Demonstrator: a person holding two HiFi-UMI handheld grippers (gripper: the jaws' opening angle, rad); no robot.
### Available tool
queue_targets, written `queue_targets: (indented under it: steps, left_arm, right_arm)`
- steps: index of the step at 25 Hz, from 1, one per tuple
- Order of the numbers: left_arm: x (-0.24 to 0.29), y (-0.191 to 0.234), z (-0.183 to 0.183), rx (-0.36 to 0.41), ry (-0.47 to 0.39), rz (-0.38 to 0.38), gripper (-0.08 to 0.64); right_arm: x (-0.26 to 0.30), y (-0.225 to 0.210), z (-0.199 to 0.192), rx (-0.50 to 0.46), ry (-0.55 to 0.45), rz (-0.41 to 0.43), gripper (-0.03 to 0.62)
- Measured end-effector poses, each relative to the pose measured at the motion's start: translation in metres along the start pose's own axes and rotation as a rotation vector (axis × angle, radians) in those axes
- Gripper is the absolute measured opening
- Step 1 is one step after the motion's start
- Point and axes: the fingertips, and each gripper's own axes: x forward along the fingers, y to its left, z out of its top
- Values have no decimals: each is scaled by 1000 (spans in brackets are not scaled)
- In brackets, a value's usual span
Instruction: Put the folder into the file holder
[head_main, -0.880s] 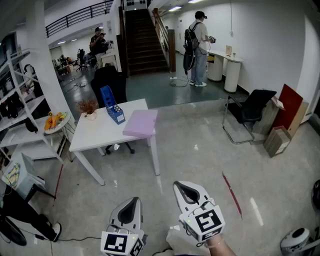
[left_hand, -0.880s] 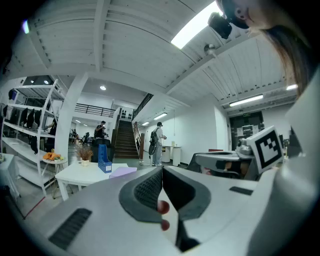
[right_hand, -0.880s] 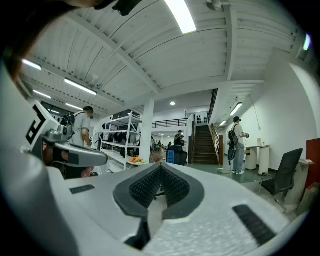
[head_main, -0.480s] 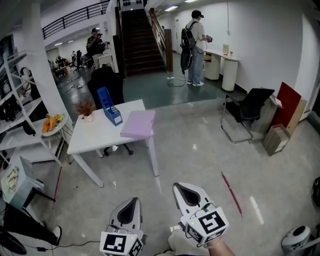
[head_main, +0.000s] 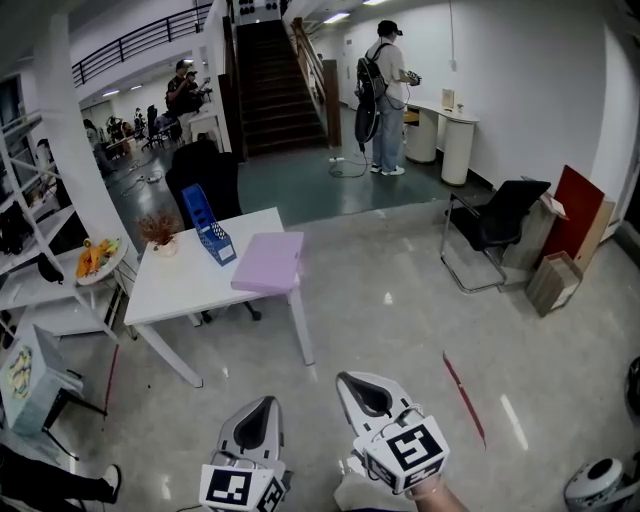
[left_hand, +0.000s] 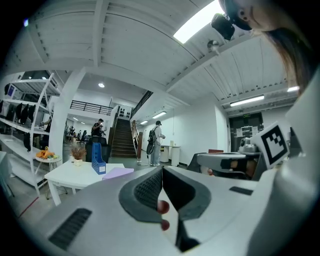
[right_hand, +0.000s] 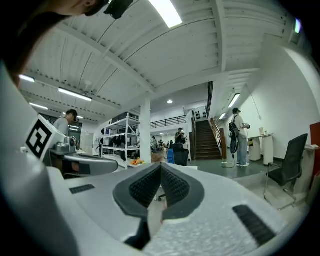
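- Purple folder (head_main: 268, 262): it lies flat on the white table (head_main: 180, 290), at the corner nearest me. Its near edge appears to overhang the tabletop, though I cannot confirm this from where I stand.
- Blue file holder (head_main: 207, 228): it stands upright near the folder, further back on the same table.
- Left gripper (head_main: 260, 408) and right gripper (head_main: 357, 385): I hold both low in front of me, well apart from the table. Each has its jaws pressed together on nothing.
- Hazard 1: if I arrive with the jaws together, the tips would shove the folder instead of gripping it. From that corner it could slide off onto the floor.
- Hazard 2: the folder is thin and lies flat on a hard top. The pads may catch only the cover, so it flops open when lifted.
- Hazard 3: the file holder looks light and unsecured. If the folder's edge strikes its wall, it could skid or tip toward the dried plant (head_main: 158, 234).
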Motion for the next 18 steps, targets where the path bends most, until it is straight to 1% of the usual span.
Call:
queue_targets:
  steps: [3, 6, 11, 18]
  left_arm:
    - [20, 4, 3, -1, -5, 9, 5]
    - [40, 2, 5, 7, -9, 12, 5]
    - [72, -4, -3, 3, 5, 23, 5]
    - [107, -6, -4, -3, 24, 33, 5]
  right_arm:
    - [13, -14, -2, -15, 1, 16, 0]
    - [21, -35, 0, -13, 1, -1, 0]
    - [36, -66, -10, -18, 3, 8, 0]
    - [55, -93, -15, -55, 3, 20, 2]
